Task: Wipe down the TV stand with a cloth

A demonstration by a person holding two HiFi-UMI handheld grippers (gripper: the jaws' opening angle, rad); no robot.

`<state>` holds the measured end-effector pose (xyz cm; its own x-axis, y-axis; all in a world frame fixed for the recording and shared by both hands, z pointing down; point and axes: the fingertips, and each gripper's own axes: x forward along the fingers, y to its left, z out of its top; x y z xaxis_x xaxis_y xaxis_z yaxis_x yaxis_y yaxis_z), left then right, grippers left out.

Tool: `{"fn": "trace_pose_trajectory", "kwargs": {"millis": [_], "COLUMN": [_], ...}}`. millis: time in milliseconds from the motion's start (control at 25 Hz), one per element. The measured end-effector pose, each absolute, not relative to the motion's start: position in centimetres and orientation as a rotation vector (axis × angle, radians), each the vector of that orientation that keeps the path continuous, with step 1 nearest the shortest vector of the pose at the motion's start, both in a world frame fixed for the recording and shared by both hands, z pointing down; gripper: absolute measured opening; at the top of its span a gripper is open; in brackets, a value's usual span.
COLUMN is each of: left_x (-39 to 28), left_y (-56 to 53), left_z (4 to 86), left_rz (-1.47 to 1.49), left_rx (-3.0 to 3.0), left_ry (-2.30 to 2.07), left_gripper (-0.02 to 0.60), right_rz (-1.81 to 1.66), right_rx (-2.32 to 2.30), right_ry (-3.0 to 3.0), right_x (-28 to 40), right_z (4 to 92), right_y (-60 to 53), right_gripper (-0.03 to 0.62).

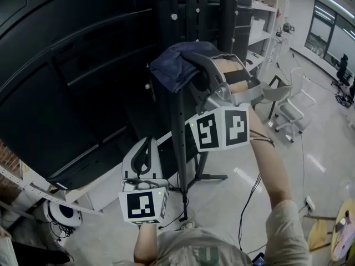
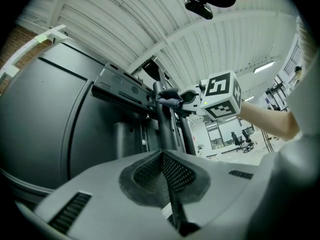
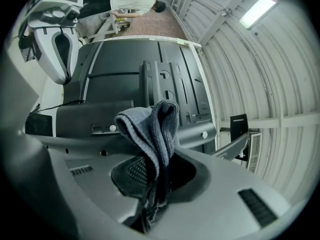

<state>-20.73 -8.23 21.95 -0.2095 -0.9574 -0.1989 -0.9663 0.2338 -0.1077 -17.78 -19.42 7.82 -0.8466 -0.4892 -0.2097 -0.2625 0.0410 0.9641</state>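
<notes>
The right gripper (image 1: 201,77) was clamped on the bunched cloth (image 1: 173,64). It was held high against the uprights of the TV stand (image 1: 166,21), probably to wipe them. The left gripper (image 1: 145,148) hung lower, its jaws together on nothing. The TV (image 1: 66,71) crowded the left side, and a cable (image 1: 248,195) trailed across the floor.
</notes>
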Motion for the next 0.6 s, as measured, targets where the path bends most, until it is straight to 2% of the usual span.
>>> {"fn": "trace_pose_trajectory", "kwargs": {"millis": [600], "left_x": [-21.2], "left_y": [-9.1], "left_z": [23.4], "left_rz": [0.044], "left_rx": [-1.833], "left_ry": [2.305], "left_gripper": [0.014], "right_rz": [-1.828], "right_rx": [0.786], "right_ry": [-2.221], "right_x": [-17.4], "right_z": [10.5], "right_y": [-19.4], "right_gripper": [0.057]}}
